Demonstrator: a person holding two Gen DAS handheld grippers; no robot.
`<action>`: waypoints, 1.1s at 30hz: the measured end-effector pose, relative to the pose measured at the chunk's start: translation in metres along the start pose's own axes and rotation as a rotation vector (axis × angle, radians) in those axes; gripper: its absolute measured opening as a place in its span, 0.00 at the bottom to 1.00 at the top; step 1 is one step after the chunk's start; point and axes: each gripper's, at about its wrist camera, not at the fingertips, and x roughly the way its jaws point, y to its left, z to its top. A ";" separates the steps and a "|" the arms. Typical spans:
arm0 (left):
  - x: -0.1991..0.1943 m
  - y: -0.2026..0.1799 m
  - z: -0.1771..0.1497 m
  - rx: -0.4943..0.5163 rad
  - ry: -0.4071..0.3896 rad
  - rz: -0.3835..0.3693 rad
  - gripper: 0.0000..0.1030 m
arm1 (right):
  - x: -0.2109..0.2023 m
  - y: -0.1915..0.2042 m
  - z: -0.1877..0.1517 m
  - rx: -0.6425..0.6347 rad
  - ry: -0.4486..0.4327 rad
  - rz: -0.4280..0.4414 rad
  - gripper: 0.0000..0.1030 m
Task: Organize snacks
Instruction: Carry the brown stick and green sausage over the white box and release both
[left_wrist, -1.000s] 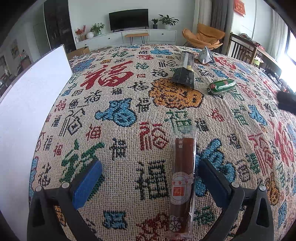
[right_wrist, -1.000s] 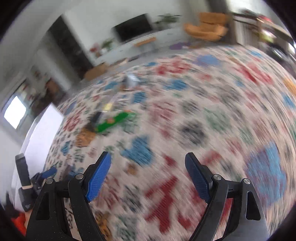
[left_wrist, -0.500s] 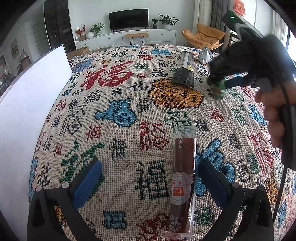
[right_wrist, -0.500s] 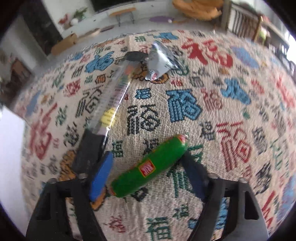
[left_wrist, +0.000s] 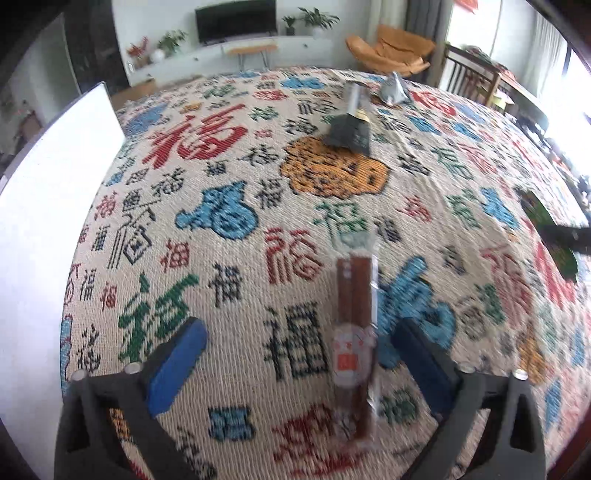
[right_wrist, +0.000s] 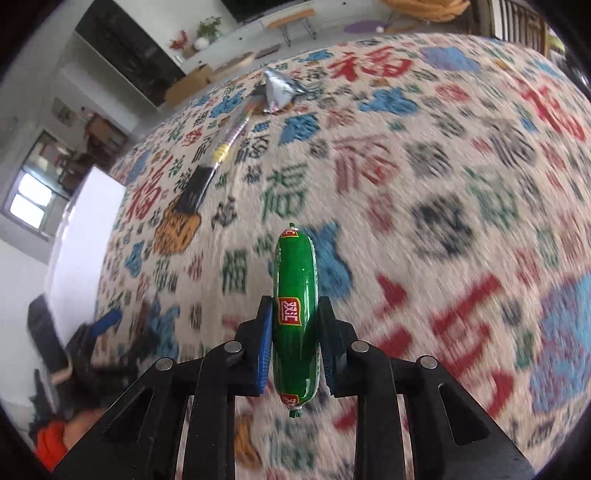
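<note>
A brown sausage stick in clear wrap (left_wrist: 354, 325) lies on the patterned cloth (left_wrist: 229, 221). It sits between the fingers of my left gripper (left_wrist: 299, 354), nearer the right one. The jaws are closing and the pads do not touch the wrap. My right gripper (right_wrist: 295, 317) is closing its jaws, and both pads press on a green sausage (right_wrist: 295, 295), which is held above the cloth pointing away from me. In the left wrist view, that green sausage (left_wrist: 537, 208) shows blurred at the right edge.
A long black packet (left_wrist: 351, 125) and a silver pouch (left_wrist: 393, 86) lie at the far side of the cloth, also seen as the black packet (right_wrist: 207, 173) and the silver pouch (right_wrist: 277, 90). A white box wall (left_wrist: 48, 221) stands along the left edge.
The right gripper closed on the green sausage, lifted it off the cloth and swung away to the right. The left jaws narrowed a little around the brown stick.
</note>
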 end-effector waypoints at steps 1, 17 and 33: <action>-0.004 -0.004 -0.001 0.016 0.000 0.002 0.67 | -0.010 -0.006 -0.010 0.007 -0.002 0.010 0.23; -0.177 0.050 -0.038 -0.265 -0.314 -0.346 0.17 | -0.078 0.051 -0.055 0.018 -0.068 0.184 0.23; -0.232 0.295 -0.074 -0.523 -0.248 0.144 0.70 | -0.011 0.450 -0.046 -0.438 -0.022 0.485 0.61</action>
